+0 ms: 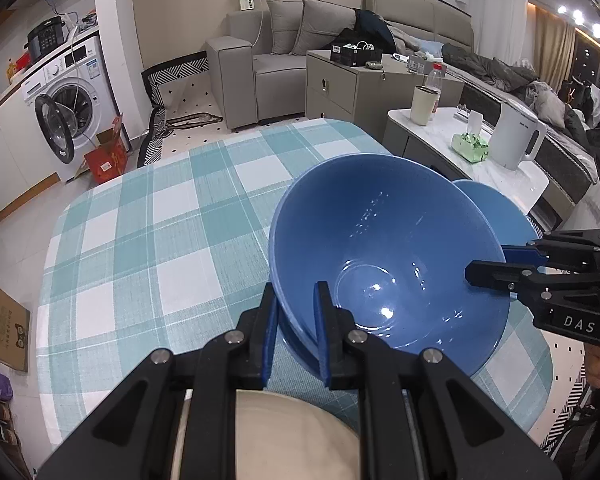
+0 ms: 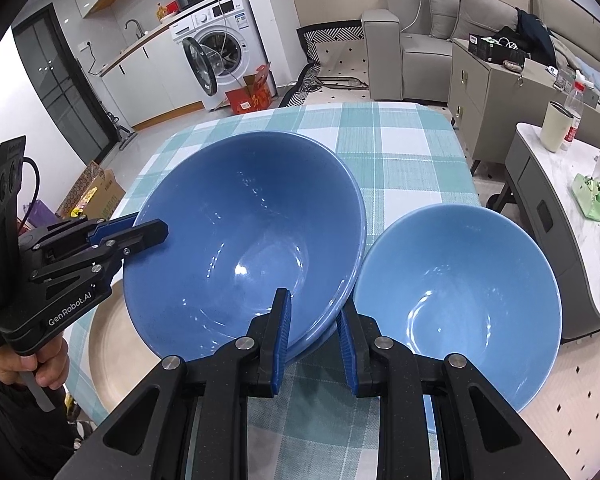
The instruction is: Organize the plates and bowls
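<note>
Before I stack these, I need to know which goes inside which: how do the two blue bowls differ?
The large bowl is clearly wider and a deeper blue; the small bowl is narrower and paler. The large bowl is gripped at its rim by both the left hand-held gripper and the right hand-held gripper; the small bowl is untouched beside it. Both are glossy, empty and open side up.

Beige plate (image 1: pixel 284 432) largely hidden beneath left gripper (image 1: pixel 296 300); light-blue bowl (image 1: pixel 496 212) mostly behind big blue bowl (image 1: pixel 384 248)
</note>
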